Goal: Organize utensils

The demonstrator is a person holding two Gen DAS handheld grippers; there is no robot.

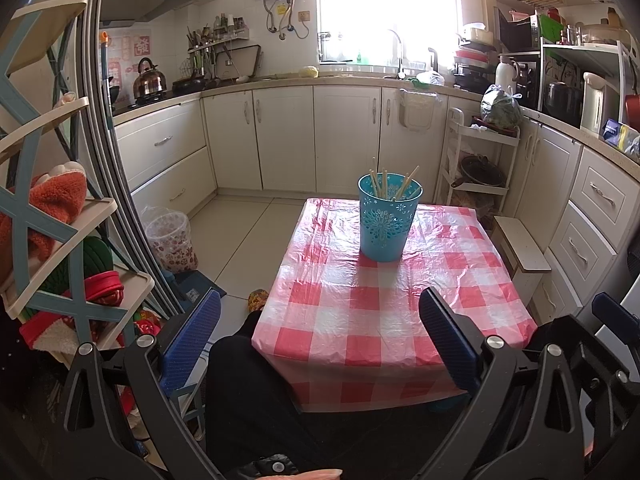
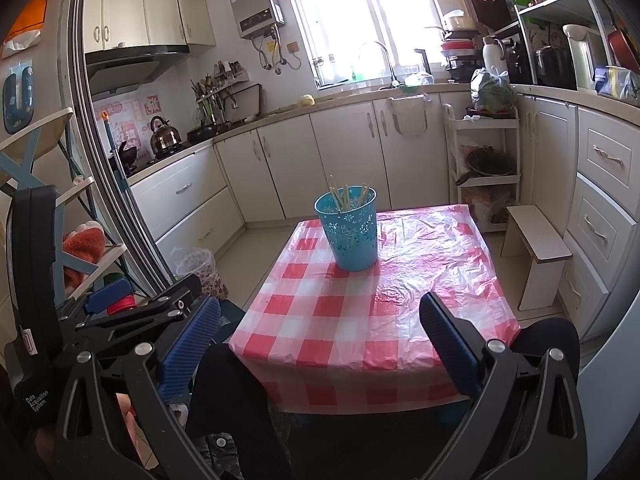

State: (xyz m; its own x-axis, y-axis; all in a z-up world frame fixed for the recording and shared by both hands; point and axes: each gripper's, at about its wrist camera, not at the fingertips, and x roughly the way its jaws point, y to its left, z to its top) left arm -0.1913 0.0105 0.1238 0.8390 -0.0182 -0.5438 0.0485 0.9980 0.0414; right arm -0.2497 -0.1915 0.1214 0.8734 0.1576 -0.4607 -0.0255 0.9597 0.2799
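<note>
A blue perforated holder (image 1: 387, 220) stands on the far half of a small table with a red-and-white checked cover (image 1: 400, 312). Several wooden chopsticks (image 1: 383, 184) stick up out of it. It also shows in the right wrist view (image 2: 352, 228) with the chopsticks (image 2: 352, 194) inside. My left gripper (image 1: 320, 320) is open and empty, held back at the table's near edge. My right gripper (image 2: 320, 324) is open and empty, also near the front edge. The left gripper's body (image 2: 132, 312) shows at the left of the right wrist view.
A person's dark-clothed legs (image 1: 256, 400) are at the table's front. A shelf rack with cloths (image 1: 60, 240) stands left. A bin (image 1: 172, 240) sits on the floor left, a wooden stool (image 2: 536, 248) right. Kitchen cabinets (image 1: 280, 136) line the back and right.
</note>
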